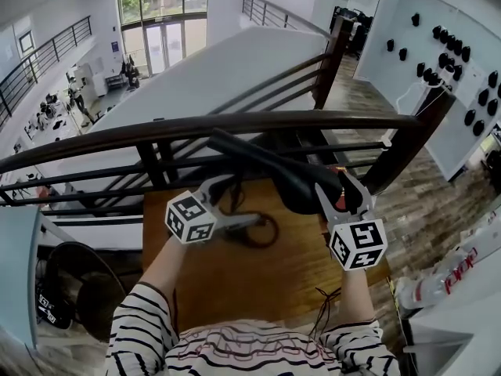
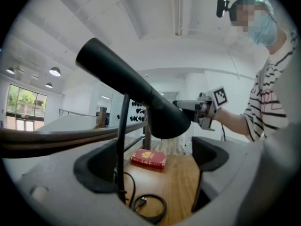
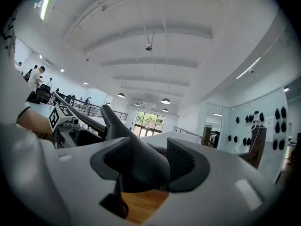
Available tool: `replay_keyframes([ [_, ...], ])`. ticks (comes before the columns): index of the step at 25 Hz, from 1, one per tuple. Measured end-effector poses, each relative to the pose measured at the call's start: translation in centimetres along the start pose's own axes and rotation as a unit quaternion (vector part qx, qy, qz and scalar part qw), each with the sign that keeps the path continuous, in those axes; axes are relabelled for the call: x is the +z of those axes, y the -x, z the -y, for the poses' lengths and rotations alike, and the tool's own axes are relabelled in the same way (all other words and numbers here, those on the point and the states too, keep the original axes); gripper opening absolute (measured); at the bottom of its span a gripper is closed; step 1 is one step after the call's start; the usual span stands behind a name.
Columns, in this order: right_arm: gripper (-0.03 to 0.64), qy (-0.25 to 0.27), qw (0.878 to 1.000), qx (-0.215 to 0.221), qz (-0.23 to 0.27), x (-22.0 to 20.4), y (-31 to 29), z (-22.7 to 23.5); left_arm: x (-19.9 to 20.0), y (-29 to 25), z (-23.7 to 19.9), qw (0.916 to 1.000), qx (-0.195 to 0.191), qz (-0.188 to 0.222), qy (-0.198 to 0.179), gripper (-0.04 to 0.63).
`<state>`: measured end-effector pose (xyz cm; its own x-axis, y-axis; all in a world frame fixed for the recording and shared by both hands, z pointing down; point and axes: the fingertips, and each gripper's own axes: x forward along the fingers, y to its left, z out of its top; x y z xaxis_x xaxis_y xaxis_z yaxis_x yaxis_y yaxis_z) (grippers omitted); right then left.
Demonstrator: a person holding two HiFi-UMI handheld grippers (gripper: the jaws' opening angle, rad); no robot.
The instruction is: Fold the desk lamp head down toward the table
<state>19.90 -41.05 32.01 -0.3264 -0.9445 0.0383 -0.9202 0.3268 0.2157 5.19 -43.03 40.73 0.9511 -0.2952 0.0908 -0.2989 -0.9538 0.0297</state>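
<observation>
My right gripper (image 3: 143,160) is clamped on the desk lamp head (image 1: 270,169): in its own view both ribbed pads press against the sides of the black cone, which fills the gap between them. In the left gripper view the lamp head slopes from its narrow end at upper left down to its flared end at the right, where the right gripper meets it. The flared mouth faces downward and hangs above the table without touching it. From the head view the lamp head lies slanted over the far part of the wooden table (image 1: 235,284), just in front of the dark railing (image 1: 196,128). My left gripper (image 2: 155,161) has its jaws standing wide apart and grips nothing. The lamp's thin black stem (image 2: 121,140) rises upright just inside the left pad, and I cannot tell whether it touches that pad; the right pad is well clear of it. Beyond the left gripper's jaws a red book (image 2: 148,158) lies flat on the tabletop, under the lamp's flared end. A black cable (image 2: 151,207) curls in a loop on the wood near the foot of the stem.
</observation>
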Motion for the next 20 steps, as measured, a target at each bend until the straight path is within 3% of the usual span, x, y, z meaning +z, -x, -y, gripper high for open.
replay_keyframes([
  [10, 0.241, -0.048, 0.996, 0.034, -0.062, -6.0, -0.8, -2.2, 0.3, -0.5, 0.4, 1.0000, -0.006, 0.005, 0.003, 0.516],
  [20, 0.222, -0.104, 0.990, 0.060, -0.077, -9.3, -2.2, -5.2, -0.2, 0.1, 0.4, 0.9999, -0.009, 0.010, 0.002, 0.527],
])
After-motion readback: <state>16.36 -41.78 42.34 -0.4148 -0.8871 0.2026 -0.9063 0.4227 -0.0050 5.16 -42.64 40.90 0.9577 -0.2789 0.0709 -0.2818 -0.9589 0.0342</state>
